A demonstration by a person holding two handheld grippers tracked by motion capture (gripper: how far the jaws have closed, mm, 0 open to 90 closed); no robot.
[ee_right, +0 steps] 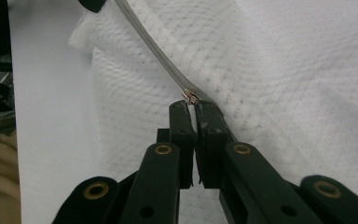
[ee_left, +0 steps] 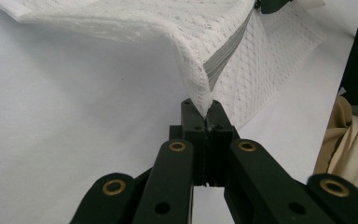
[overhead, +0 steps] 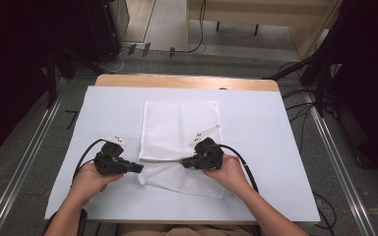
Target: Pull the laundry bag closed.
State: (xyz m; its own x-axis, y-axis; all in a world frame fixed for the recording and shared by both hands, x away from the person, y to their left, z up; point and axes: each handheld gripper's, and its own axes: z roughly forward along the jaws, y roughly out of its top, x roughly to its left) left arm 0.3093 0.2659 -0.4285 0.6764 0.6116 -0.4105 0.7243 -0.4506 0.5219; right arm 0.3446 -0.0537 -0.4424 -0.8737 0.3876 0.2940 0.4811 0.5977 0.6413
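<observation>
A white mesh pouch (overhead: 179, 123) lies flat in the middle of the white table, with a grey zipper (overhead: 160, 160) running across its near part. My left gripper (overhead: 139, 167) is shut on the pouch's left corner at the zipper's end; in the left gripper view the mesh fabric (ee_left: 135, 28) rises from between the closed jaws (ee_left: 207, 109) beside the zipper tape (ee_left: 223, 56). My right gripper (overhead: 184, 161) faces it from the right. Its jaws (ee_right: 192, 106) are shut on the small metal zipper pull (ee_right: 189, 96), and the zipper (ee_right: 154, 44) runs away across the mesh (ee_right: 284, 56).
The table's white cover (overhead: 256, 128) leaves a wooden strip (overhead: 187, 81) bare at the far edge. Cables (overhead: 300, 110) and metal rails (overhead: 24, 162) lie on the floor at both sides. The person's beige clothing (ee_left: 349, 140) sits close by the near edge.
</observation>
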